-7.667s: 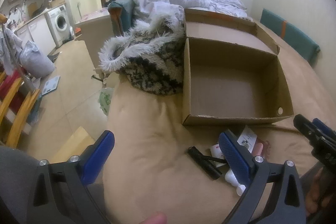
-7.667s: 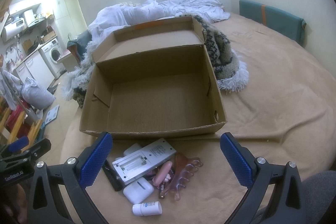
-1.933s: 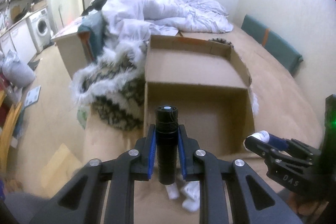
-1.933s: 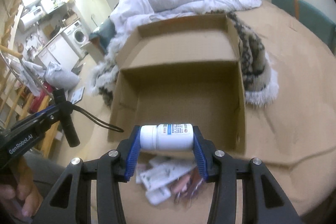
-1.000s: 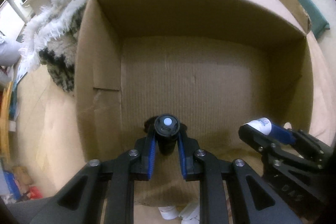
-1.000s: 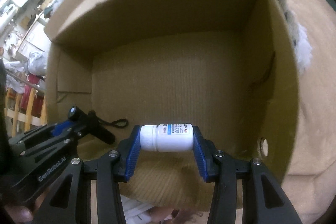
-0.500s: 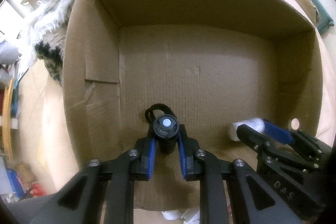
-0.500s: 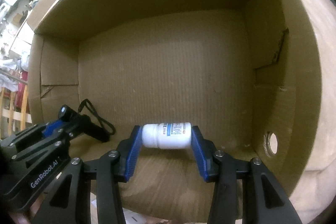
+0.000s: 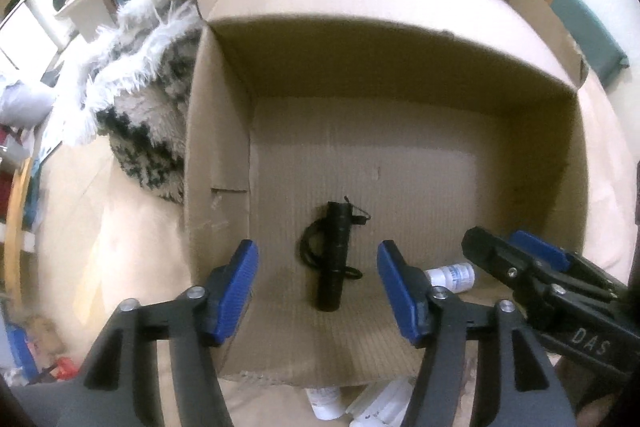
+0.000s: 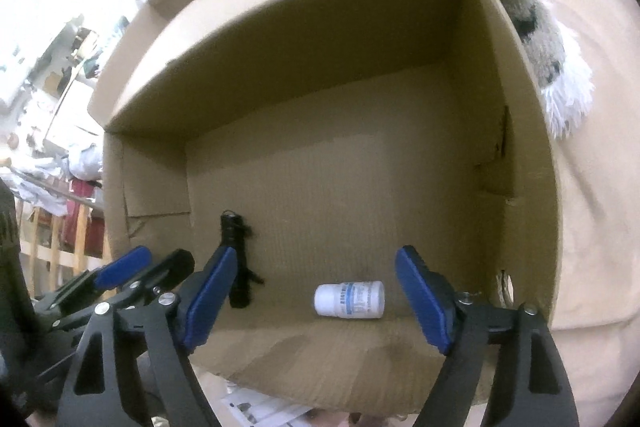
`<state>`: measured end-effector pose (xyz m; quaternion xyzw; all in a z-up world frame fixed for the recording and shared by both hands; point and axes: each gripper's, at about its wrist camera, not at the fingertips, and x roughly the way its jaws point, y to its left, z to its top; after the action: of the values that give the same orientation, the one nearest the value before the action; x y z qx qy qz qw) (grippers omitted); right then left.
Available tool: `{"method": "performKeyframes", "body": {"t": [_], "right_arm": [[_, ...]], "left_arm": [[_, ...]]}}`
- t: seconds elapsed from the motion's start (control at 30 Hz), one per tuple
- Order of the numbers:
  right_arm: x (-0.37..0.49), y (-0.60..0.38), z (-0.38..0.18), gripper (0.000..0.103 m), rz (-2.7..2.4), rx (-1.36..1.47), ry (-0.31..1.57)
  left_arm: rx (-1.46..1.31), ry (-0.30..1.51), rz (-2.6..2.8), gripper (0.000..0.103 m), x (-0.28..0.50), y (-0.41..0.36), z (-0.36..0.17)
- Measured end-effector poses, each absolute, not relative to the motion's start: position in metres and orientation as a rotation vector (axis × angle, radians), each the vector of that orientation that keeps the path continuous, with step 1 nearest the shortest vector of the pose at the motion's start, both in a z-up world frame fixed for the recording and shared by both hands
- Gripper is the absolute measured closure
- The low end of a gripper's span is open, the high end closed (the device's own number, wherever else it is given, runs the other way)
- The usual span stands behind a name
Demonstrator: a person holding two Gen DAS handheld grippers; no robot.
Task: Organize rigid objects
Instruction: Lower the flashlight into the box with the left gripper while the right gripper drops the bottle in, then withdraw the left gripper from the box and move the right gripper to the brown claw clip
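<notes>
Left wrist view: both grippers hang spread and empty above the cardboard box (image 9: pixel 216 147) on the bed.

Black flashlight (image 9: pixel 335 254) and white pill bottle (image 10: pixel 349 299) lie on the box floor near its front wall. Both look light, stiff and smooth, likely to roll; best pinched across their barrels. Left gripper (image 9: pixel 318 291) and right gripper (image 10: pixel 316 301) have clear room behind, walls close alongside.

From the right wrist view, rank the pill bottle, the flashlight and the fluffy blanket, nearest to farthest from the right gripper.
1. Pill bottle: lying on the box floor, between the open fingers of the right gripper.
2. Flashlight: on the floor to the left, partly behind the left finger.
3. Fluffy blanket: outside the box, past its far right corner.
</notes>
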<state>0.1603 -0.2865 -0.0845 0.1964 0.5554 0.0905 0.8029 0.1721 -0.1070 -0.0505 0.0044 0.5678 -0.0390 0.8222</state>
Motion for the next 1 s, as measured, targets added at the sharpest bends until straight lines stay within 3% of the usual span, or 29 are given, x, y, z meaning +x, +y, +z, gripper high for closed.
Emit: {"method": "performKeyframes", "body": {"t": [0.1, 0.53, 1.0], "right_arm": [[0.157, -0.290, -0.069, 0.000, 0.195, 0.385, 1.119], [0.134, -0.309, -0.030, 0.000, 0.188, 0.441, 0.983], [0.093, -0.299, -0.010, 0.000, 0.178, 0.376, 1.026]], "left_arm": [[0.002, 1.199, -0.090, 0.044, 0.165, -0.103, -0.045], [0.032, 1.106, -0.140, 0.037, 0.141, -0.104, -0.015], [0.062, 1.089, -0.135, 0.036, 0.099, -0.075, -0.014]]}}
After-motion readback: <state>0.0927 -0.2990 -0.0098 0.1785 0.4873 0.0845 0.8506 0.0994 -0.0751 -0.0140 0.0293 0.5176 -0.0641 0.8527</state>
